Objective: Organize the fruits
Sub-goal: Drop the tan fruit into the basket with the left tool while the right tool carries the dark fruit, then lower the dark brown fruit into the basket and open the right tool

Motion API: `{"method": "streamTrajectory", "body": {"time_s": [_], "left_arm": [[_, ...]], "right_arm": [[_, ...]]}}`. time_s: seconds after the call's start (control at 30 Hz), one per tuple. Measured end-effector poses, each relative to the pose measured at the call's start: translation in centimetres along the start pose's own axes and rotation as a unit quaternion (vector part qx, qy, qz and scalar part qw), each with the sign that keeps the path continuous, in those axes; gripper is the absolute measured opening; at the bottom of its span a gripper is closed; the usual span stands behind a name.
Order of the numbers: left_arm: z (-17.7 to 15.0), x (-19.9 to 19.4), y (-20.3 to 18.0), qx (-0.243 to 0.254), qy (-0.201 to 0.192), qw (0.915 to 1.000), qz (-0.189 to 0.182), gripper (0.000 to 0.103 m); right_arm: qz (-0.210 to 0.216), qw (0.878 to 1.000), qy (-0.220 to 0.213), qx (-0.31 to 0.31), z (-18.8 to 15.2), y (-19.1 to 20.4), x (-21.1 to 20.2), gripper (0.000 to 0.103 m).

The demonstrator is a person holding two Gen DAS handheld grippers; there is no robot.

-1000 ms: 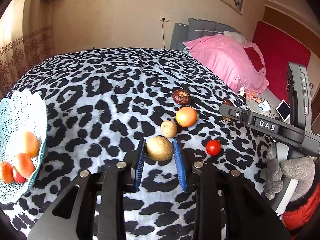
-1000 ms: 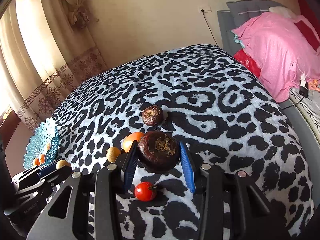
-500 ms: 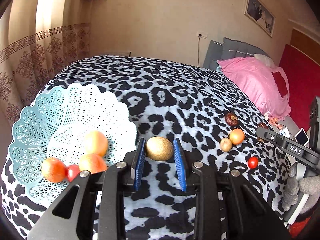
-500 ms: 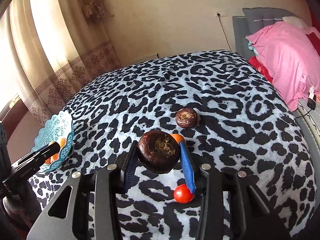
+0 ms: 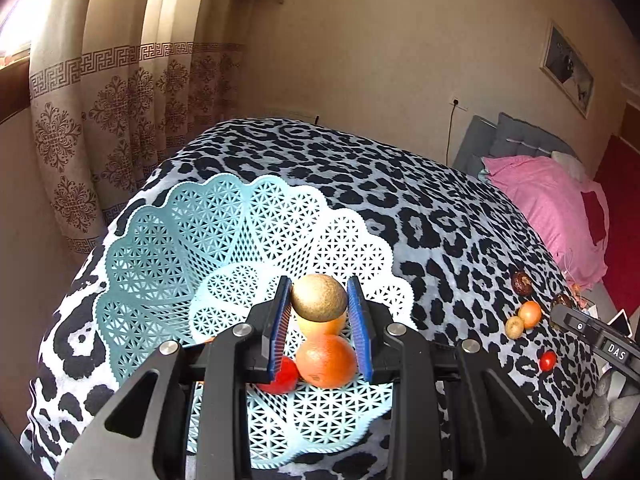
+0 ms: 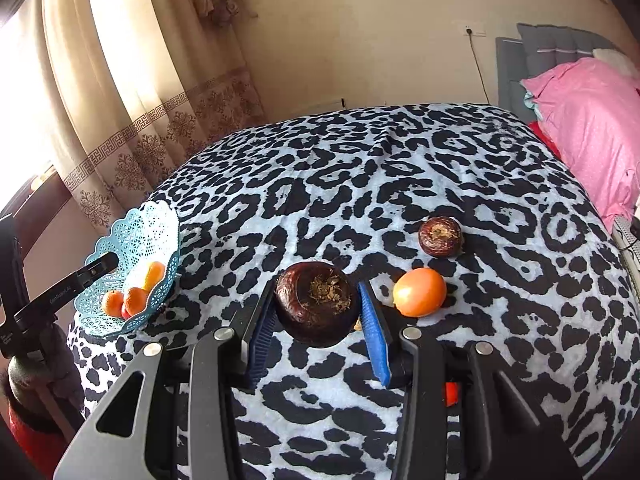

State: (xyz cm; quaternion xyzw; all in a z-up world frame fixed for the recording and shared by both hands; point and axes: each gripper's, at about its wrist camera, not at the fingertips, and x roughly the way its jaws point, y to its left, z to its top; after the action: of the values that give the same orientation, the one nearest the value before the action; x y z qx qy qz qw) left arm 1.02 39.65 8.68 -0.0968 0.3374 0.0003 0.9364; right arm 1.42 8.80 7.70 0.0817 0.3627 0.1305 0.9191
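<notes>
Leopard-print bed (image 5: 420, 208): both jaws grip fruit, left over basket (image 5: 168, 248)

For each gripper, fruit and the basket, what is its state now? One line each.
Left gripper: shut on tan round fruit, above the basket.
Right gripper: shut on dark brown fruit, above the bedspread.
Teal basket: upright, several orange and red fruits inside.
Orange fruit: loose on bedspread.
Small dark fruit: loose on bedspread.

daylight glares white through the curtains (image 6: 100, 92) at left; room evenly lit, fisheye-bent edges.
</notes>
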Motion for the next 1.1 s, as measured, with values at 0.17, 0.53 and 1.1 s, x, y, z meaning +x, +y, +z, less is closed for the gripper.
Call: {"method": "streamTrajectory", "body": {"time_s": [0.17,0.53,1.1], "left_arm": [[0.1,0.0,1.4,-0.016,0.001,0.9998,0.013,0.03],[0.2,-0.9,4.4,-0.061,-0.014,0.9974,0.035,0.056],[0.6,-2.8,6.4,-0.074,-0.044,0.9932,0.079,0.078]], "right_arm": [[0.009,1.0,0.007,-0.014,0.1,1.7,0.7,0.041],[0.025,0.998,0.023,-0.046,0.0,5.3,2.0,0.041],[0.074,0.99,0.039,-0.114,0.7,13.3,5.2,0.041]]}}
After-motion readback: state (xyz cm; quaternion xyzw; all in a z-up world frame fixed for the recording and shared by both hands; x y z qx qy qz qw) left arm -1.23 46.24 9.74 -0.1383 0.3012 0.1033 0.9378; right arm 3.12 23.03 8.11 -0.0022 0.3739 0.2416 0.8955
